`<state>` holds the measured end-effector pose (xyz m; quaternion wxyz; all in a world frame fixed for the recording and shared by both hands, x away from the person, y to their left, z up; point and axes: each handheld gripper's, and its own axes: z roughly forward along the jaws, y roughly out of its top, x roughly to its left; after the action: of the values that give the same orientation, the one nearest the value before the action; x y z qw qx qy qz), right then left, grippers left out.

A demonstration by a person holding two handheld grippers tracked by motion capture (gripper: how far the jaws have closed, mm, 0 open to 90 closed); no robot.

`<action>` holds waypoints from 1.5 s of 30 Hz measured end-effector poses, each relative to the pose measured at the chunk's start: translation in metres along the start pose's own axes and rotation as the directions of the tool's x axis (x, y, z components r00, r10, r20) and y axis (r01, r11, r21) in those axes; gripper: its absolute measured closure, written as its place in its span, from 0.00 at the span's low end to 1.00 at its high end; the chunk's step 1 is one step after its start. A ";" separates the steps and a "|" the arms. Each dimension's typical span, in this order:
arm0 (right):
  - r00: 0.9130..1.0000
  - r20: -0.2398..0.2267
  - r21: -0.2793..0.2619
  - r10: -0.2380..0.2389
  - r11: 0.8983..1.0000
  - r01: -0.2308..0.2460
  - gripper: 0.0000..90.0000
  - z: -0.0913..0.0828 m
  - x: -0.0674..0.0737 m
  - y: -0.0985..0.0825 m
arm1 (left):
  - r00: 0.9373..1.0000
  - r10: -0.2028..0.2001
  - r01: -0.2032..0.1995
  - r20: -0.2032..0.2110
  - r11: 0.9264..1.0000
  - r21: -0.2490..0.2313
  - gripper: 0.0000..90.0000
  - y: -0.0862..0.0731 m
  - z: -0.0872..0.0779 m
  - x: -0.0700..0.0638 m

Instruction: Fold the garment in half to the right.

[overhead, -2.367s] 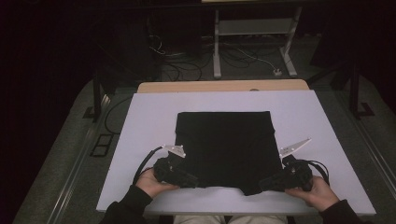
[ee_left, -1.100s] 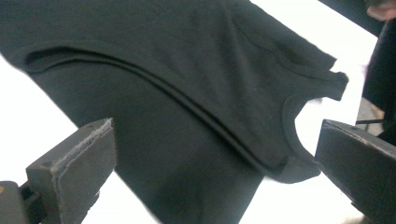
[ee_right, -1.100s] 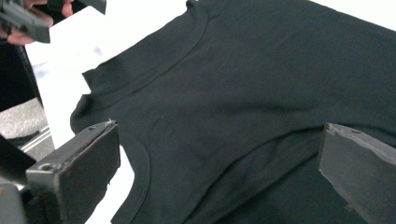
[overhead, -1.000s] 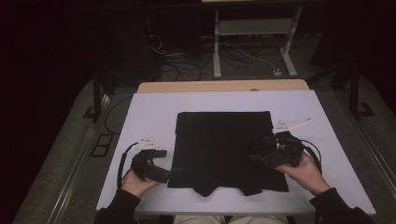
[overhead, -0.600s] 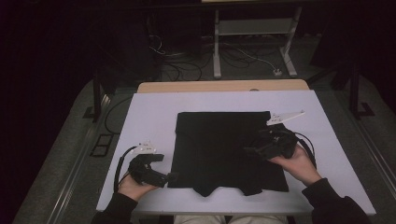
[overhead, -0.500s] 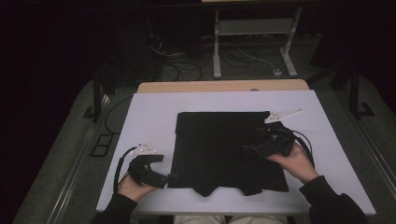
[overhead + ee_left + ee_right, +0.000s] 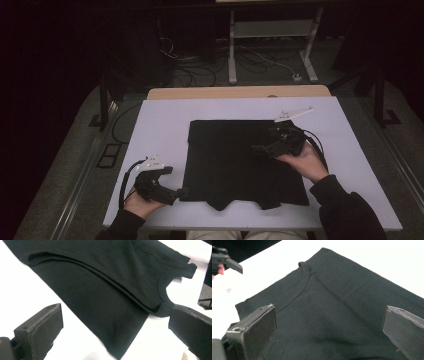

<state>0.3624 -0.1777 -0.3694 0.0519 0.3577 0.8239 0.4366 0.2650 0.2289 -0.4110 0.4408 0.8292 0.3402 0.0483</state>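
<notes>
Although the black garment (image 7: 245,162) already lies folded into a near-square slab in the middle of the white tabletop (image 7: 160,125), the work looks unfinished: its neckline notch sits at the near edge, toward the person, and the folded sides run away toward the far edge. Its slightly longer axis seems to run near to far, with the closed, straight edge at the far side. In the left gripper view the collar curve and a doubled seam show plainly, the cloth flat with a low ridge along the fold.

Just off the near left corner of the cloth, the left gripper (image 7: 181,192) rests on the tabletop with its jaws spread wide and nothing between them. Over the right part of the cloth, the right gripper (image 7: 258,149) hovers, jaws likewise parted and empty, pointing across the fabric toward the left.

My reading is that this is the reach before another fold. Next, each gripper would need to close on an edge of the garment, pinching all layers together, so the slab lifts evenly rather than peeling apart.
</notes>
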 end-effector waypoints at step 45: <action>0.997 -0.032 0.079 -0.065 0.995 0.068 0.00 0.102 0.001 0.073 | 0.995 0.076 -0.088 0.069 0.976 0.200 0.00 -0.019 0.025 -0.007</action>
<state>0.4415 -0.0810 -0.3766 0.0400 0.3255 0.8528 0.4064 0.2595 0.2144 -0.4389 0.3619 0.8841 0.2954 0.0063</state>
